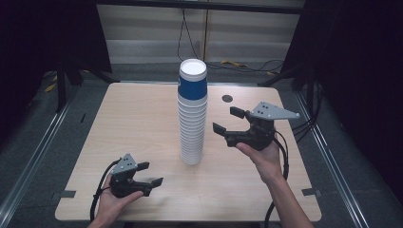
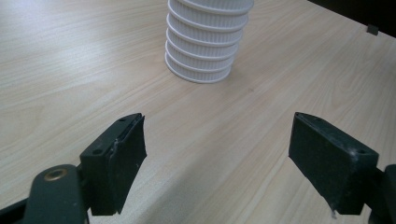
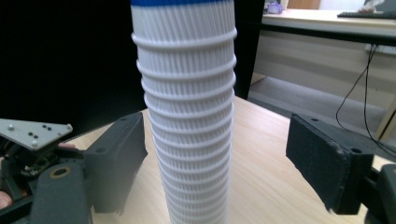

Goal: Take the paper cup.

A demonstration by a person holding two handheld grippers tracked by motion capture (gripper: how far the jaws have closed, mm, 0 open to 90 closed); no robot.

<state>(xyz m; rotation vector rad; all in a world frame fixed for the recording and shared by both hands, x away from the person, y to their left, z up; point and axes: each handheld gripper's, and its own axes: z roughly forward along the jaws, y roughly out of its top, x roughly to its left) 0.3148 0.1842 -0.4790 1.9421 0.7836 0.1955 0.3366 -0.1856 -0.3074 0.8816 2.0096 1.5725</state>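
A tall stack of white ribbed paper cups [image 1: 192, 114], with a blue cup on top, stands upright in the middle of the wooden table [image 1: 138, 118]. My right gripper [image 1: 225, 119] is raised to the right of the stack. Its jaws point at the stack, stand open and hold nothing. In the right gripper view the stack [image 3: 187, 116] rises between and beyond my right gripper [image 3: 217, 140], untouched. My left gripper [image 1: 152, 173] rests low near the front left of the table, open and empty. From the left gripper view, the stack's base [image 2: 203, 46] lies ahead of my left gripper [image 2: 217, 154].
A small dark round hole [image 1: 227, 98] marks the table behind the right gripper. Cables [image 1: 247, 64] run over the floor past the far edge. Metal rails [image 1: 38, 152] flank the table. The left gripper's grey plate [image 3: 32, 133] appears low left in the right gripper view.
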